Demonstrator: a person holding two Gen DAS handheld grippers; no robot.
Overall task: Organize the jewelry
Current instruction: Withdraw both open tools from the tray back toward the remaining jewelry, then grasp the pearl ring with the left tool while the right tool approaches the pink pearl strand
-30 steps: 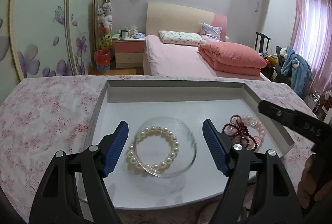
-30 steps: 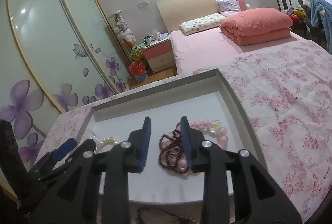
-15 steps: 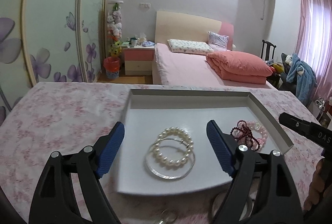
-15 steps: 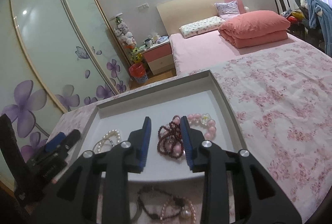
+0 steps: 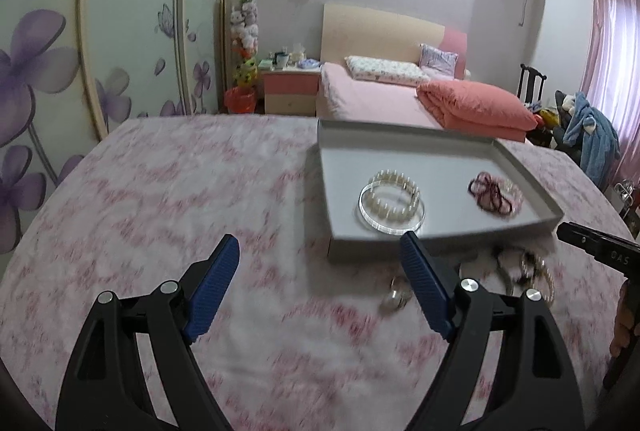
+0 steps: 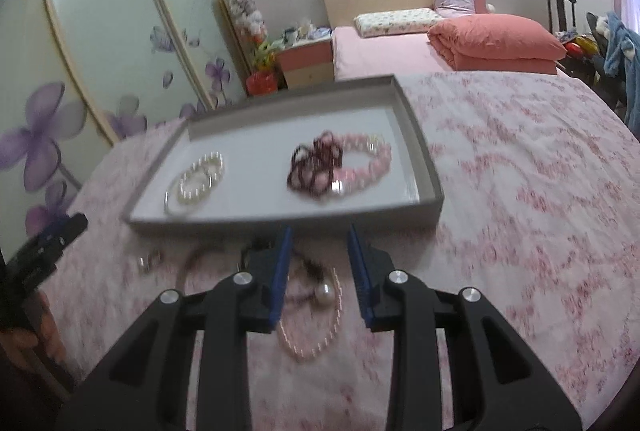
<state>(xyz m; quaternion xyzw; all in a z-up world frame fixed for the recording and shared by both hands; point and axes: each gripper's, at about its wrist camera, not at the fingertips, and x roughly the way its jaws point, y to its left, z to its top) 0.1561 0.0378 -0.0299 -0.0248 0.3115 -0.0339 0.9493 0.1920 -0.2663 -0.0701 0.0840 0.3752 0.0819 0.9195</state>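
A grey tray [image 5: 524, 167] [image 6: 416, 135] sits on the pink floral tablecloth. In it lie a pearl bracelet with a clear bangle [image 5: 392, 201] [image 6: 196, 181], a dark red bead bracelet [image 5: 490, 191] [image 6: 316, 163] and a pink bead bracelet [image 6: 366, 165]. In front of the tray lie a pearl necklace with a large pearl [image 6: 316, 311], dark jewelry [image 5: 516, 267] and a small ring [image 5: 394, 295] [image 6: 148, 263]. My left gripper [image 5: 320, 279] is open and empty, left of the tray's front. My right gripper [image 6: 320, 263] is open and empty over the necklace.
The tablecloth [image 5: 180, 191] spreads wide to the left of the tray and to its right [image 6: 540, 171]. Behind the table are a bed [image 5: 380, 99], a nightstand [image 5: 290, 91] and wardrobe doors [image 5: 80, 51].
Both grippers have pulled back from over the tray toward the table's near side. The left one also shifted left. The loose jewelry in front of the tray has come into view.
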